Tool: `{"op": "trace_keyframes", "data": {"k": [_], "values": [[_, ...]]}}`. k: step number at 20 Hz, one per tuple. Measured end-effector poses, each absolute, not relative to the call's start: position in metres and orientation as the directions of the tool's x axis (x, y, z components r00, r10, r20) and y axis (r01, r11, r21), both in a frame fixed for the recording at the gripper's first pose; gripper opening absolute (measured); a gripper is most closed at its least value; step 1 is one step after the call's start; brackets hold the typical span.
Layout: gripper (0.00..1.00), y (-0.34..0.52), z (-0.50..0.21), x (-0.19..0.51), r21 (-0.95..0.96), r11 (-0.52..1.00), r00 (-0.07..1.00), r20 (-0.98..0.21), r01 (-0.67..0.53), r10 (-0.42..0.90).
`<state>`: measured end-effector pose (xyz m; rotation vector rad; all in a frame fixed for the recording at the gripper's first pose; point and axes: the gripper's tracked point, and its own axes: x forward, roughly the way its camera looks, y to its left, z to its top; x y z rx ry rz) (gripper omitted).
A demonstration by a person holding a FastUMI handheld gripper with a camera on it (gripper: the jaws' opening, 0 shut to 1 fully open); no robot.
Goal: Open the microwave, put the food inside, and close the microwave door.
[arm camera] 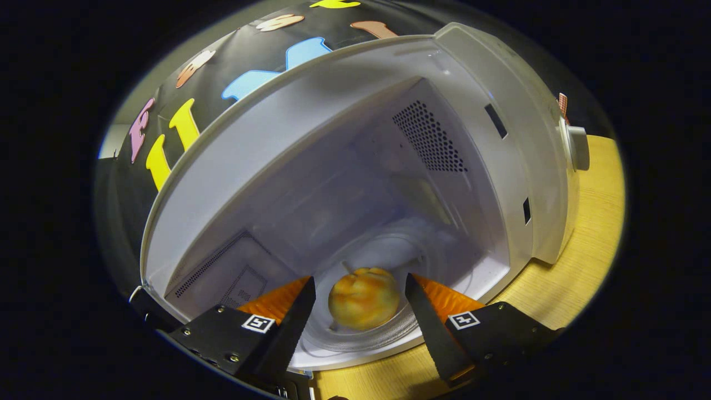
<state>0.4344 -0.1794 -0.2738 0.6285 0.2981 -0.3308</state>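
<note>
A white microwave [500, 100] stands with its door swung aside, and I look straight into its pale cavity. On the glass turntable [389, 328] inside lies the food, a round yellow-orange fruit [364, 298] with a short stem. My gripper [360, 286] is open, its two fingers spread to either side of the fruit with a visible gap on each side, so neither finger presses on it. The fingertips [415, 290] reach just past the cavity's front lip.
The microwave's control knob [577, 147] sticks out on its right face. A light wooden tabletop [577, 266] runs under and to the right of the oven. Perforated vent panels [430, 139] line the cavity's walls.
</note>
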Motion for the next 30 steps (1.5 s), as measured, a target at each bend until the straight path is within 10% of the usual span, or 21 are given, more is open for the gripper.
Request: {"op": "trace_keyframes", "data": {"k": [30], "values": [[0.97, -0.033, -0.081, 0.143, 0.128, 0.987, 0.982, -0.175, 0.096, -0.073]]}}
